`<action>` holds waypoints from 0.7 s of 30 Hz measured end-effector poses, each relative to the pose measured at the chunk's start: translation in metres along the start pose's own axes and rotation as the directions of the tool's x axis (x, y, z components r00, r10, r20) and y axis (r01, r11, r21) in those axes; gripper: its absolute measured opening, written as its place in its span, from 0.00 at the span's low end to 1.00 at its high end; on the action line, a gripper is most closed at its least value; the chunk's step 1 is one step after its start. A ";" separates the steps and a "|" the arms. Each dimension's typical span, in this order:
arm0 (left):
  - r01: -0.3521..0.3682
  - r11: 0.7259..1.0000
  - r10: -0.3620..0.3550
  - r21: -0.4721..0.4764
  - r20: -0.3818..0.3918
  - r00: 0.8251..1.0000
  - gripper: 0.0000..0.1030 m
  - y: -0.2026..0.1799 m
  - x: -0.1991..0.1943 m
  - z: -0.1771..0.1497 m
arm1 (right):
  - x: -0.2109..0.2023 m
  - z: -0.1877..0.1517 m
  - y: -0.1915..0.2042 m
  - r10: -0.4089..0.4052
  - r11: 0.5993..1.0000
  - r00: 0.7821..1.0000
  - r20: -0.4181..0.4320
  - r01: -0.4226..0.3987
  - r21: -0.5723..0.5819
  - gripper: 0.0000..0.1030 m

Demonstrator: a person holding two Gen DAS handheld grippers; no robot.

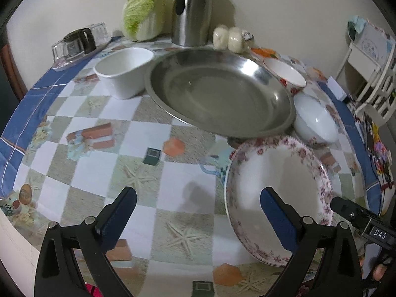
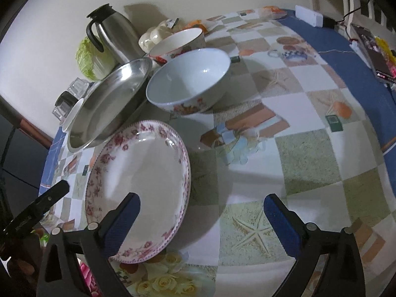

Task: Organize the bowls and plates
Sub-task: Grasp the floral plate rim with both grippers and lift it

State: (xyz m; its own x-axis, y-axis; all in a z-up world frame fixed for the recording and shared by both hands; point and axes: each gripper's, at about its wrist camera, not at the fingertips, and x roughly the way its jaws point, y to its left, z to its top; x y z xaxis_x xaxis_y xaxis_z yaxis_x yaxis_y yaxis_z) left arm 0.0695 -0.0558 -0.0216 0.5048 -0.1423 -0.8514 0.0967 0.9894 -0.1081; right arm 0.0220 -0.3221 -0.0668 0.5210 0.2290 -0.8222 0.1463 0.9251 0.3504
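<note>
A floral-rimmed plate (image 1: 277,173) (image 2: 148,168) lies flat at the near edge of the table. My left gripper (image 1: 198,190) is open and straddles its left rim, one pad over the plate. My right gripper (image 2: 201,196) is open and straddles its right rim. Neither touches it. Behind lie a wide steel plate (image 1: 217,91) (image 2: 109,101), a white floral bowl (image 1: 314,121) (image 2: 188,81), a red-flowered bowl (image 1: 284,74) (image 2: 178,39) and a square white bowl (image 1: 123,71). A black finger (image 1: 346,208) of the right gripper shows at the plate's right.
Along the back wall stand a steel jug (image 1: 190,14) (image 2: 111,32), a cabbage (image 1: 143,12), wrapped buns (image 1: 230,39) and a clear glass tray (image 1: 79,42). A white box (image 2: 309,14) and a phone (image 2: 373,52) lie at the table's right edge. Chequered cloth (image 1: 123,153) covers the table.
</note>
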 end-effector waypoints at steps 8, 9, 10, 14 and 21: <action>0.028 0.999 -0.026 0.027 -0.050 0.998 0.72 -0.011 0.016 -0.003 | 0.010 -0.004 -0.003 0.066 0.998 0.998 -0.012 -0.066 0.018 0.42; 0.036 0.999 -0.034 0.025 -0.061 0.998 0.66 -0.011 0.019 -0.003 | 0.012 -0.004 -0.005 0.065 0.998 0.998 -0.017 -0.064 0.023 0.38; 0.040 0.999 -0.038 0.023 -0.067 0.997 0.63 -0.011 0.022 -0.003 | 0.014 -0.005 -0.006 0.065 0.998 0.998 -0.019 -0.064 0.028 0.33; 0.049 0.999 -0.046 0.022 -0.099 0.994 0.40 -0.012 0.033 -0.006 | 0.017 -0.005 -0.008 0.104 0.994 0.994 -0.019 -0.103 0.046 0.25; 0.096 0.995 -0.092 0.033 -0.102 0.991 0.22 -0.017 0.039 -0.009 | 0.026 -0.004 0.002 0.123 0.992 0.992 -0.032 -0.123 0.016 0.12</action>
State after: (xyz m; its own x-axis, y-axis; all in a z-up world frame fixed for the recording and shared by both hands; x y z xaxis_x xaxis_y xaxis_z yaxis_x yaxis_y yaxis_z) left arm 0.0800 -0.0785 -0.0574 0.4037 -0.2294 -0.8856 0.1733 0.9697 -0.1722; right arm 0.0325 -0.3133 -0.0888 0.5080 0.3508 -0.7867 0.0948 0.8850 0.4559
